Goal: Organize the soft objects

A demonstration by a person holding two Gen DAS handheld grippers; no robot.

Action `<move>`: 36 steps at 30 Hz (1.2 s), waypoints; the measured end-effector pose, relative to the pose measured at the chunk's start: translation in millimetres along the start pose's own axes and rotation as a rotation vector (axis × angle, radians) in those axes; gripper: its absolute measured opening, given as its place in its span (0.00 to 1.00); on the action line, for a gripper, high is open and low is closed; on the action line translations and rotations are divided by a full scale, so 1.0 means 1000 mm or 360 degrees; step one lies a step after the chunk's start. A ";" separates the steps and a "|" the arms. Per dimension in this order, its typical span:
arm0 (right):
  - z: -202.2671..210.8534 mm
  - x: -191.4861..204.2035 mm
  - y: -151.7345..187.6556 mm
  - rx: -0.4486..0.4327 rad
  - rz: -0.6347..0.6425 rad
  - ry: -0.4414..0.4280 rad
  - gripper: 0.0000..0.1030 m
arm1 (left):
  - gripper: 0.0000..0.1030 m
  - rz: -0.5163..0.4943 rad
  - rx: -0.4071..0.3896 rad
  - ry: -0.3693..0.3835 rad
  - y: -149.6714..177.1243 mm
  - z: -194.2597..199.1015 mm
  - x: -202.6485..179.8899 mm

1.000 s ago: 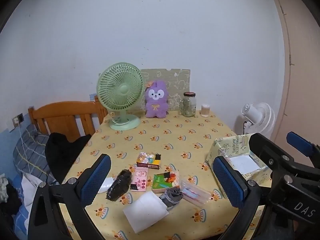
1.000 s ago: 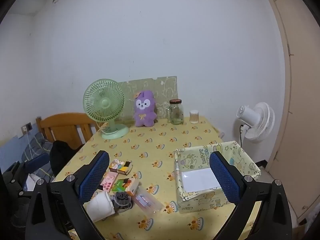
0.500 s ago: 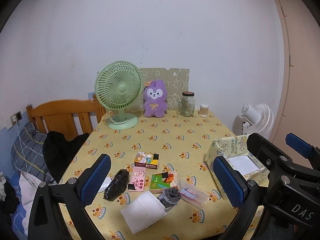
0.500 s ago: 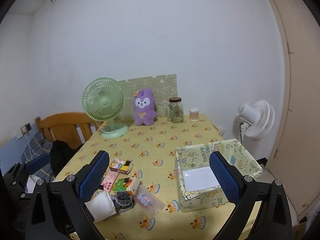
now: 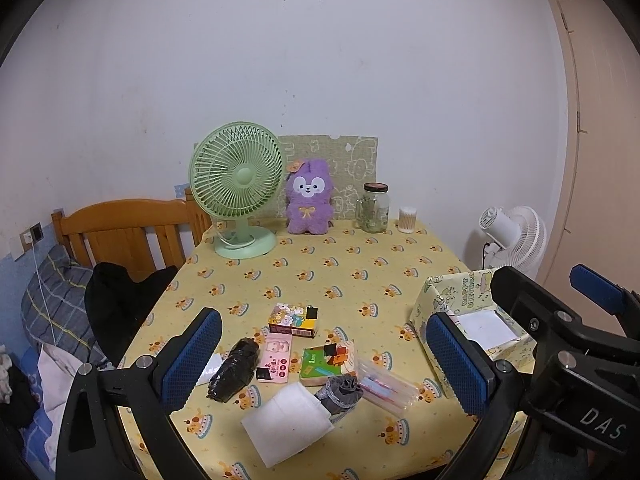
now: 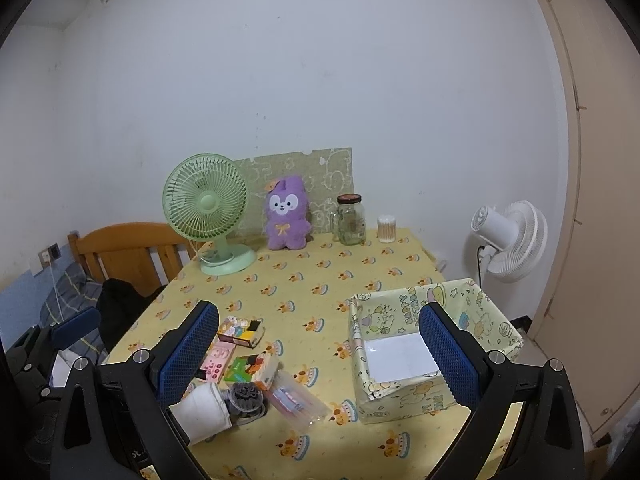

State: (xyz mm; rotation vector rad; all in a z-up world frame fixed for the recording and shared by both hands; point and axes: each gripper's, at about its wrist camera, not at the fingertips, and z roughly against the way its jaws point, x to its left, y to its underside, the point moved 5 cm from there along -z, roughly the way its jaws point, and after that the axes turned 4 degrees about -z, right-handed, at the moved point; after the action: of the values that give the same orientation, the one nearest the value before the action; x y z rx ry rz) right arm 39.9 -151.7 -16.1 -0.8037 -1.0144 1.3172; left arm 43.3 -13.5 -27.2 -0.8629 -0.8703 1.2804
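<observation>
A pile of small soft things lies at the table's near left: a white folded cloth point(image 5: 286, 416), a grey rolled sock point(image 5: 340, 390), a black bundle point(image 5: 234, 368), tissue packs point(image 5: 326, 362) and a clear packet point(image 5: 386, 386). A yellow patterned box point(image 6: 432, 348) stands open at the near right, with white paper on its floor. My left gripper point(image 5: 324, 360) is open and empty, held above the pile. My right gripper point(image 6: 320, 356) is open and empty, held above the table between pile and box. The pile also shows in the right wrist view point(image 6: 244, 396).
A green desk fan point(image 5: 238, 188), a purple plush point(image 5: 309, 204), a glass jar point(image 5: 375, 208) and a cotton-swab pot point(image 5: 408, 220) line the far edge. A wooden chair point(image 5: 128, 232) with black clothing stands left. A white floor fan point(image 6: 510, 240) stands right.
Both grippers have drawn back and risen slightly, so the table appears a little lower and farther. Nothing on the table has moved. Both stay open.
</observation>
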 end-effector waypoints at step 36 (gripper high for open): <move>0.004 0.002 0.002 0.0018 -0.0011 -0.0006 0.98 | 0.99 -0.0027 -0.0035 0.0009 -0.002 0.011 -0.002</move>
State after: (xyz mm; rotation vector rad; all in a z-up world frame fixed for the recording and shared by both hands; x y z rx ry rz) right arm 35.3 -150.0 -16.5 -0.7887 -1.0107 1.3180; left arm 34.2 -15.2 -20.9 -0.8744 -0.8872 1.2555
